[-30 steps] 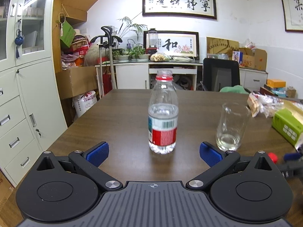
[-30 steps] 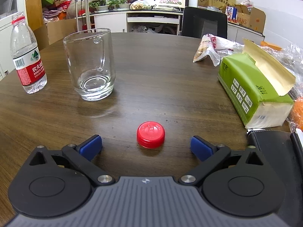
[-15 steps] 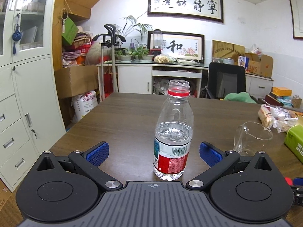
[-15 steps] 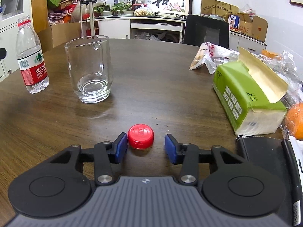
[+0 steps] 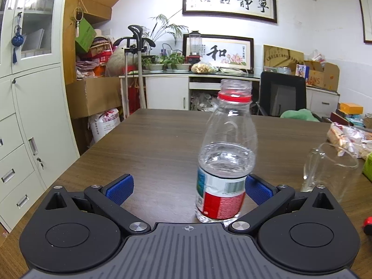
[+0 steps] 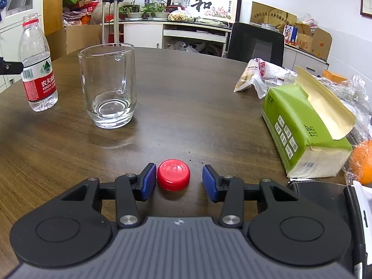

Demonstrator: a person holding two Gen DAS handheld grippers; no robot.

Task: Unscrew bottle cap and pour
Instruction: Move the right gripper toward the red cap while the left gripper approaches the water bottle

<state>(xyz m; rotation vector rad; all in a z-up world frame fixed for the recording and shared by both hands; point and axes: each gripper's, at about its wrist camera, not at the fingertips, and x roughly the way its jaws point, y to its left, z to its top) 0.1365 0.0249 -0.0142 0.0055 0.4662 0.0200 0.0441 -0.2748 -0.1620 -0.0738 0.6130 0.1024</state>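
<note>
Counter [image 6: 209, 97] carries all. Uncapped bottle [image 5: 226, 153] upright, part full, between left gripper [image 5: 188, 189] jaws: wide open, right pad close beside label, contact unclear, not clamped. Glass [image 6: 108, 86] right of bottle, near-empty. Risk, as judged: off-centre closing nudges bottle over, spilling from open neck. Cap [image 6: 173, 174] near edge; right gripper [image 6: 176, 181] jaws narrowed, released, left pad touching or nearly touching cap, right pad clear.
</note>
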